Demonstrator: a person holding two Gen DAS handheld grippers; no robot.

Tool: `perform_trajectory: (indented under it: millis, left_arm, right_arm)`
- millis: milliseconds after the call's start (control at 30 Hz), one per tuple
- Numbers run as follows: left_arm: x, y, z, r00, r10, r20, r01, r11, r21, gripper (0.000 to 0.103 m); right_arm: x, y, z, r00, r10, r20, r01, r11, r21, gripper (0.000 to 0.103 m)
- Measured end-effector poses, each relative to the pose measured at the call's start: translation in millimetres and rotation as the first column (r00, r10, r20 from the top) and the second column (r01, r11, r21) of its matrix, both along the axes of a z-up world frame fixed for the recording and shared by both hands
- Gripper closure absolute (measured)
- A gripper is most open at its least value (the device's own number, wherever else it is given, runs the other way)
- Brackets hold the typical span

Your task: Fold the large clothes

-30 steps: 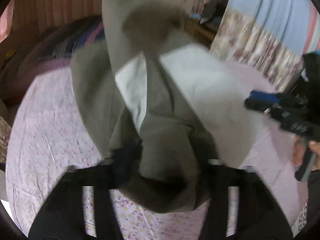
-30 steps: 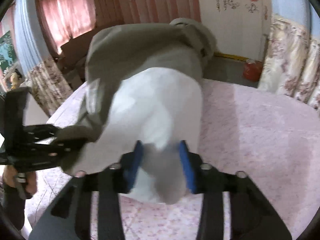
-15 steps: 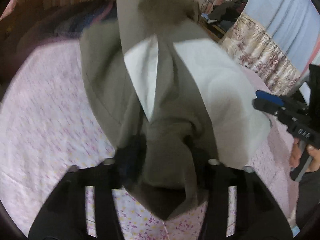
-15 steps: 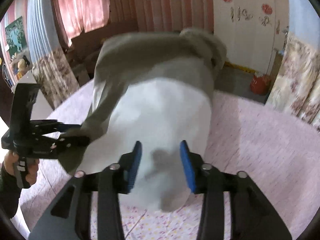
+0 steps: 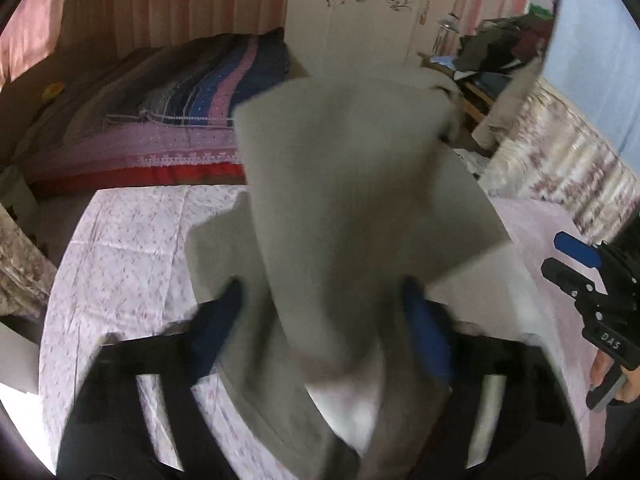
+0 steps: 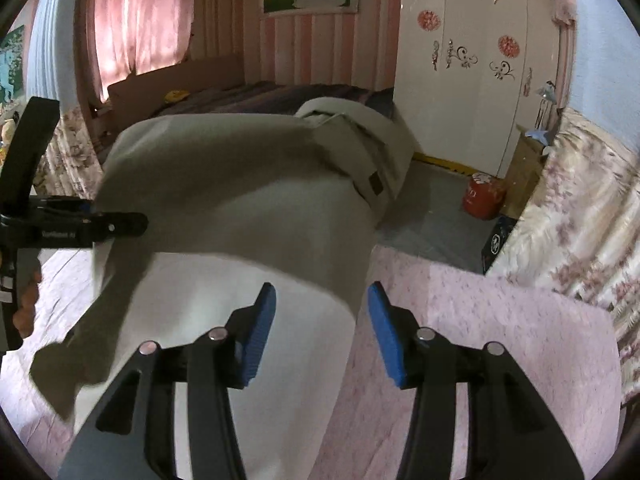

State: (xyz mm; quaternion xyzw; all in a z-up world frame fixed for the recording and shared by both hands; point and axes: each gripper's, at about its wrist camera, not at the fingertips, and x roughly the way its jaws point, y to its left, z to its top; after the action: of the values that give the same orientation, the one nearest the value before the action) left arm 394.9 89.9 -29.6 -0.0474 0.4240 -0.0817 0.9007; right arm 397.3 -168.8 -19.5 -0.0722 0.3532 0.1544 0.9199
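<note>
A large grey-and-white garment (image 5: pixel 352 208) hangs in the air over the pink floral bedsheet (image 5: pixel 128 248). My left gripper (image 5: pixel 320 320) has its blue pads wide apart with the blurred cloth between them. My right gripper (image 6: pixel 322 328) is open, its blue pads apart, with the white part of the garment (image 6: pixel 240 216) passing beneath them. In the right wrist view the left gripper (image 6: pixel 100 226) sits at the garment's left edge. In the left wrist view the right gripper (image 5: pixel 592 280) is off to the right, clear of the cloth.
A bed with striped dark bedding (image 5: pixel 192 96) lies behind. A white wardrobe (image 6: pixel 472 60) stands at the back, a red container (image 6: pixel 482 196) on the floor, and floral curtains (image 6: pixel 592 208) on the right. A cluttered side table (image 5: pixel 492 60) is at the back right.
Both grippers have opened their pads on the garment. The garment has swung up and forward and spreads wider. The right gripper no longer grips the white part.
</note>
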Motion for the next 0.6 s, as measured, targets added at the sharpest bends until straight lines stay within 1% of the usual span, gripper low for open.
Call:
perform_trajectory:
  millis: [33, 67, 100, 133, 200, 233, 333, 400, 467, 500, 600]
  left_arm:
    - [7, 6, -2, 1.000, -0.010, -0.010, 0.010, 0.999, -0.033, 0.069]
    - [17, 13, -3, 0.999, -0.021, -0.026, 0.019, 0.997, -0.076, 0.074]
    - [24, 16, -5, 0.999, -0.016, -0.034, 0.013, 0.996, -0.087, 0.080]
    - [32, 19, -6, 0.999, -0.010, -0.040, 0.006, 0.997, -0.081, 0.086]
    - [49, 26, -9, 0.998, 0.007, -0.058, -0.010, 0.999, -0.046, 0.087]
    - [54, 30, -12, 0.998, 0.014, -0.066, -0.017, 0.999, -0.041, 0.087]
    - [76, 59, -33, 0.989, 0.042, -0.144, -0.055, 0.995, -0.086, 0.085]
    - [83, 70, -54, 0.981, 0.047, -0.186, -0.064, 0.994, -0.085, 0.081]
    - [84, 73, -74, 0.977, 0.034, -0.210, -0.053, 0.995, -0.086, 0.080]
    - [84, 73, -79, 0.977, 0.027, -0.209, -0.044, 0.996, -0.078, 0.079]
    - [86, 71, -80, 0.976, 0.021, -0.215, -0.033, 0.998, -0.054, 0.078]
  right_arm:
    - [11, 6, -3, 1.000, 0.010, -0.015, -0.010, 1.000, -0.013, 0.074]
    - [26, 13, -6, 0.999, 0.017, -0.033, -0.018, 0.999, -0.029, 0.081]
    - [36, 18, -7, 0.999, 0.018, -0.042, -0.020, 0.999, -0.039, 0.086]
    - [45, 23, -9, 0.999, 0.018, -0.047, -0.021, 0.998, -0.051, 0.086]
    - [66, 34, -12, 0.999, 0.017, -0.044, -0.021, 0.996, -0.085, 0.086]
    - [78, 39, -15, 0.998, 0.021, -0.051, -0.027, 0.994, -0.102, 0.086]
    - [102, 48, -26, 0.994, 0.037, -0.100, -0.048, 0.993, -0.111, 0.086]
    - [112, 60, -39, 0.991, 0.061, -0.116, -0.081, 0.982, -0.172, 0.086]
    - [118, 68, -49, 0.991, 0.071, -0.116, -0.096, 0.970, -0.223, 0.086]
    - [120, 67, -50, 0.990, 0.069, -0.122, -0.094, 0.971, -0.218, 0.086]
    - [124, 54, -48, 0.989, 0.033, -0.147, -0.057, 0.985, -0.160, 0.078]
